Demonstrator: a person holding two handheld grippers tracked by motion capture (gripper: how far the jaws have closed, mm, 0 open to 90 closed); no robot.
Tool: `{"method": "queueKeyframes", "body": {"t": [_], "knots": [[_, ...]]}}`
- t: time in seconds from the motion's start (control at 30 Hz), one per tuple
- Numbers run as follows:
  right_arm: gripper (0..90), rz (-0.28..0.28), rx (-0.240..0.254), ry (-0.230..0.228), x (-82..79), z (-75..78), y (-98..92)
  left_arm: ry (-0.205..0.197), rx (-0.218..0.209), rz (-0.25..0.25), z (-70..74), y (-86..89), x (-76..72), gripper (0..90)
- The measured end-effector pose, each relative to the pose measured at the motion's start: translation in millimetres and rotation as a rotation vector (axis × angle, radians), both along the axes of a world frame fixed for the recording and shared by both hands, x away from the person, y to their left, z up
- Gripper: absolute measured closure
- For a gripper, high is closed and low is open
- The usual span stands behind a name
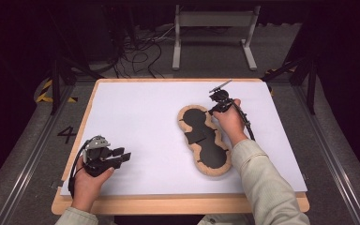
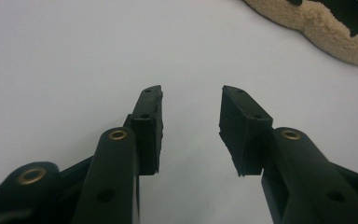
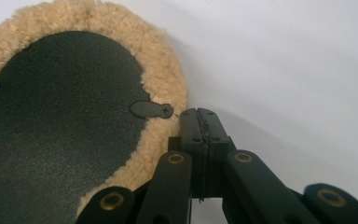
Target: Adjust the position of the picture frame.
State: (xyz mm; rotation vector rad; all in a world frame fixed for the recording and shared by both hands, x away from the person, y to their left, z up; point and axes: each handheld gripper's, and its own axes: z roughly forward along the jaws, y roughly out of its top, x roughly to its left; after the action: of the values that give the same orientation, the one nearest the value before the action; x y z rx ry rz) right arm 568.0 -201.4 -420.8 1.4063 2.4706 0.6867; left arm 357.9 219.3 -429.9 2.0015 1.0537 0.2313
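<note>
Big white sheet (image 1: pixel 140 122) covers most of a light wooden board (image 1: pixel 178 204), with the wood peeking out as a thin border along the near edge and the far corners. Past the table there's a white metal frame (image 1: pixel 214 28) standing on the grey floor (image 1: pixel 272 56), plus a messy tangle of black cables (image 1: pixel 140 54) just left of it. Yellow-black hazard tape (image 1: pixel 47 93) is stuck to the floor off the left corner, and a painted "4" (image 1: pixel 67 134) sits beside the left edge.
</note>
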Motion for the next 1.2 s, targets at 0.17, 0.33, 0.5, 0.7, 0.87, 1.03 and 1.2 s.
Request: {"method": "queueKeyframes", "body": {"t": [0.17,0.33,0.5,0.7,0.87,1.03,1.2], "knots": [[90.0,0.042,0.011,-0.009,-1.5,0.0,11.0,0.003,0.0,-0.002,-0.2,-0.7,0.7,60.3],[90.0,0.114,0.031,-0.007,-5.1,-0.7,31.7,0.003,-0.002,-0.005,0.1,-1.0,2.1,60.3],[90.0,0.179,0.034,0.002,-10.7,-1.6,57.0,0.003,-0.002,-0.01,0.1,-1.6,3.1,60.2],[90.0,0.281,0.042,0.018,-20.1,-2.9,86.0,0.005,-0.007,-0.013,-0.4,-0.7,5.1,60.3],[90.0,0.336,0.032,0.023,-27.2,-3.0,104.7,0.006,-0.006,-0.012,-0.8,-0.5,6.6,60.3],[90.0,0.439,0.037,0.054,-40.8,-3.4,131.3,0.013,-0.013,-0.013,-1.0,-0.9,7.7,60.3],[90.0,0.519,-0.032,0.028,-56.4,-0.2,153.9,0.006,-0.005,-0.019,-1.5,-2.1,10.3,60.3]]}}
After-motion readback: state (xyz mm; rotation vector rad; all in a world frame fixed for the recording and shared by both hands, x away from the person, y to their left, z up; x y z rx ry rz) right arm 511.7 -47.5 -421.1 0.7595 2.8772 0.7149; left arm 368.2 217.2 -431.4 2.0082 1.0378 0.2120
